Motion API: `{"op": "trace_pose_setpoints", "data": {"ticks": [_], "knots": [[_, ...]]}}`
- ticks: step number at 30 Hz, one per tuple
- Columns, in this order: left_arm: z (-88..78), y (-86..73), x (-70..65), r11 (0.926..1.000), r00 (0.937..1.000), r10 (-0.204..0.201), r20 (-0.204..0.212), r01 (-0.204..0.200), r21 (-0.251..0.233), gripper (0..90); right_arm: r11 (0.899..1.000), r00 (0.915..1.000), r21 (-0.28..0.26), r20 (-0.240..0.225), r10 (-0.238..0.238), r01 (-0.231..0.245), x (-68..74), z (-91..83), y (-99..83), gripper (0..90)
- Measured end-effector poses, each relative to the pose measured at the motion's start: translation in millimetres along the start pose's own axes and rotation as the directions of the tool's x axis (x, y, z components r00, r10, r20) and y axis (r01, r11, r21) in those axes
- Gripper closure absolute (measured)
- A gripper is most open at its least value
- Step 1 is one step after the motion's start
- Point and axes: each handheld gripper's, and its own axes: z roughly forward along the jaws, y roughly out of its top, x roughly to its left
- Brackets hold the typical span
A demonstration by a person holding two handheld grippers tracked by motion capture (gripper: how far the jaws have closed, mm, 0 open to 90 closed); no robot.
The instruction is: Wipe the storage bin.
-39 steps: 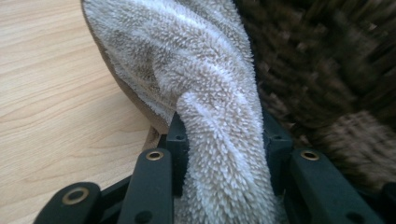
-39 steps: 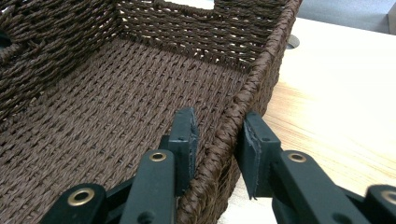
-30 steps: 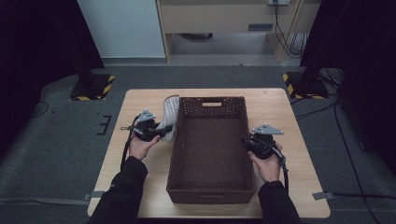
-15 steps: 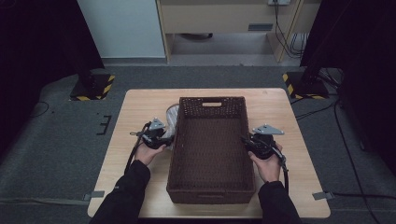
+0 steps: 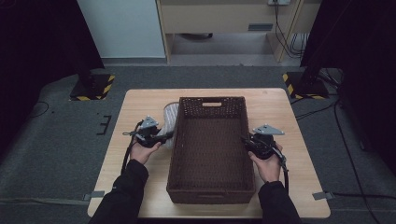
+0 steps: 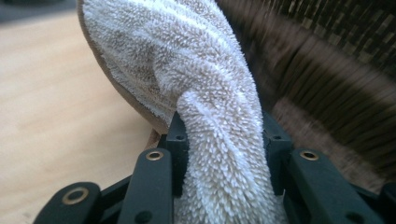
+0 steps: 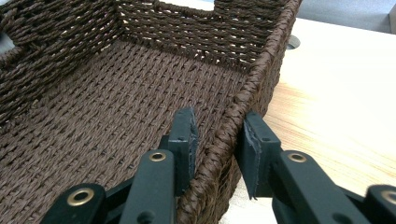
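A dark brown woven basket (image 5: 212, 99) stands in the middle of the wooden table (image 5: 280, 112), and its floor is bare. My left gripper (image 5: 166, 136) is beside the basket's left wall, shut on a whitish terry towel (image 5: 169, 117) that bunches up against that wall. In the left gripper view the towel (image 6: 187, 56) runs pinched between both jaws of my left gripper (image 6: 224, 140), with the basket wall (image 6: 327, 79) blurred at the right. My right gripper (image 5: 246, 141) straddles the basket's right rim. In the right gripper view it (image 7: 219, 135) has one pad inside and one outside the rim (image 7: 261, 60), both pressing on it.
Bare tabletop lies left of the towel and right of the basket (image 7: 336, 93). Two yellow-and-black striped stand bases (image 5: 93, 87) (image 5: 303, 86) sit on the grey floor behind the table. The person's dark sleeves (image 5: 123, 196) come in from the bottom.
My left gripper has moved right and nearer, up to the basket's left wall, and the towel it holds has come down from standing tall. The right gripper has stayed on the rim.
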Motion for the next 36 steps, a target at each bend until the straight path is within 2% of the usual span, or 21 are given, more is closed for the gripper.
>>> {"op": "trace_pose_setpoints", "data": {"ticks": [5,11,14,16,18,20,23,26,28,31,33,36], "knots": [[-10.4,7.0,-5.3,0.9993,0.9990,0.034,0.030,-0.034,-0.017,63.2,1.000,1.0000,-0.001,0.000,0.001,-0.001,0.0,-0.1,-0.1,68.9],[0.2,-4.5,-7.9,0.9976,0.9977,0.055,0.040,-0.056,0.040,63.3,1.000,1.0000,-0.002,-0.002,0.004,-0.004,-0.3,0.1,-0.3,68.8],[7.7,-12.3,-12.4,0.9932,0.9969,0.075,0.027,-0.077,0.088,63.2,1.000,0.9999,-0.004,-0.005,0.009,-0.009,-0.4,0.0,-0.4,68.8],[13.0,-16.7,-15.1,0.9865,0.9946,0.103,0.012,-0.103,0.127,63.1,1.000,0.9999,-0.007,-0.008,0.012,-0.012,-1.4,0.3,-0.6,68.7],[17.2,-20.9,-15.7,0.9817,0.9938,0.111,0.008,-0.111,0.154,63.1,1.000,0.9999,-0.004,-0.009,0.011,-0.011,-1.5,0.3,-0.5,68.6],[21.0,-24.7,-15.9,0.9739,0.9929,0.119,0.003,-0.117,0.195,63.1,1.000,0.9999,-0.005,-0.009,0.011,-0.011,-1.3,0.4,-0.4,68.6],[13.3,-22.8,-15.2,0.9806,0.9955,0.095,-0.004,-0.092,0.173,63.2,1.000,0.9999,-0.003,-0.007,0.009,-0.009,-1.4,0.4,-0.2,68.6],[-7.3,-15.8,-13.8,0.9933,0.9978,0.065,-0.013,-0.064,0.097,63.0,1.000,0.9999,-0.004,-0.008,0.010,-0.010,-1.5,0.5,-0.3,68.5],[-21.5,-11.1,-14.7,0.9982,0.9991,0.043,-0.003,-0.043,0.042,62.9,1.000,0.9999,-0.006,-0.007,0.010,-0.010,-1.4,0.6,-0.4,68.5],[-33.0,-5.7,-24.3,0.9982,0.9982,0.059,0.011,-0.059,0.002,62.8,1.000,0.9999,-0.009,-0.008,0.013,-0.013,-1.4,0.4,-0.8,68.4],[-32.9,-3.9,-32.3,0.9944,0.9945,0.105,0.009,-0.105,0.013,62.7,1.000,0.9998,-0.008,-0.008,0.016,-0.016,-1.6,0.7,-0.6,68.4],[-28.1,-3.3,-33.8,0.9927,0.9931,0.117,0.002,-0.117,0.030,62.6,1.000,0.9997,-0.012,-0.001,0.024,-0.024,-0.6,0.8,-0.7,69.1]]}}
